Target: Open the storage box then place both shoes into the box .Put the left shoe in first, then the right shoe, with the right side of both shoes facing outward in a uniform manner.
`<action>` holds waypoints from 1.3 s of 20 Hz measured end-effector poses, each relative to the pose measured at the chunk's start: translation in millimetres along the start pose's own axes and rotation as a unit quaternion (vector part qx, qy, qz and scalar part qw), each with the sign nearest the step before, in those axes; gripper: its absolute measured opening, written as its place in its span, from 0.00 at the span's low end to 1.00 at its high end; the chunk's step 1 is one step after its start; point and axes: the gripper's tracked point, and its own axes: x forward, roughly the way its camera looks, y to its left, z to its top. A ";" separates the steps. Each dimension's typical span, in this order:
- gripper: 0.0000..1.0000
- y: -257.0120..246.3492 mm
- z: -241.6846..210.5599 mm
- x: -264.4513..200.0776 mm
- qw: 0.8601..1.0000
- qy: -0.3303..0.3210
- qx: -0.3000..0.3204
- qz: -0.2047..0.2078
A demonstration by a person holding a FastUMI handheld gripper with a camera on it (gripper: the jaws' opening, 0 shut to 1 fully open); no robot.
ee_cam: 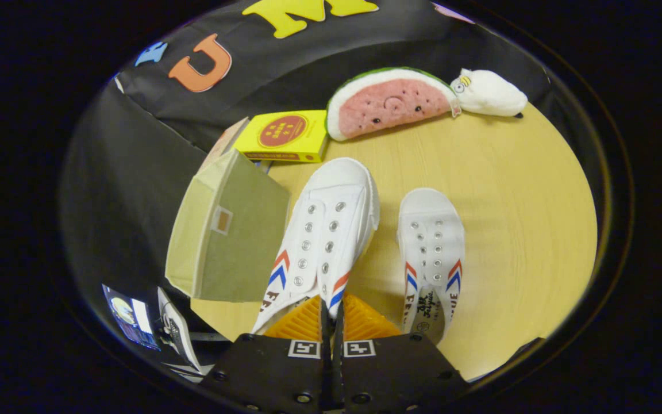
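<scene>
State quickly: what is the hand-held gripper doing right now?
Hand-held gripper: closed, pinching the side wall of the left shoe.

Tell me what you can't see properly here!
- Left shoe: its heel is hidden behind the gripper, whose jaws are pinched on its side wall.
- Right shoe: inside mostly foreshortened.
- Box: whether it is open cannot be told.
- Items below the box: too small, cut off.

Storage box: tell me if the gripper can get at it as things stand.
Probably not yet. The gripper is shut on the rear edge of the left shoe, so its fingers are taken. The storage box stands beside that shoe with no other thing between them; free fingers could likely get there.
</scene>
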 end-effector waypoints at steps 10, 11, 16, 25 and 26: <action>0.00 186.6 42.9 24.6 0.998 -0.018 -0.037 0.037; 0.00 199.1 43.0 41.3 0.999 -0.016 -0.032 0.030; 0.00 231.7 29.6 126.9 0.997 -0.001 -0.069 -0.036; 0.00 236.5 -0.9 209.6 0.990 0.062 -0.056 -0.116; 0.00 235.4 -2.2 217.8 0.989 0.071 -0.061 -0.118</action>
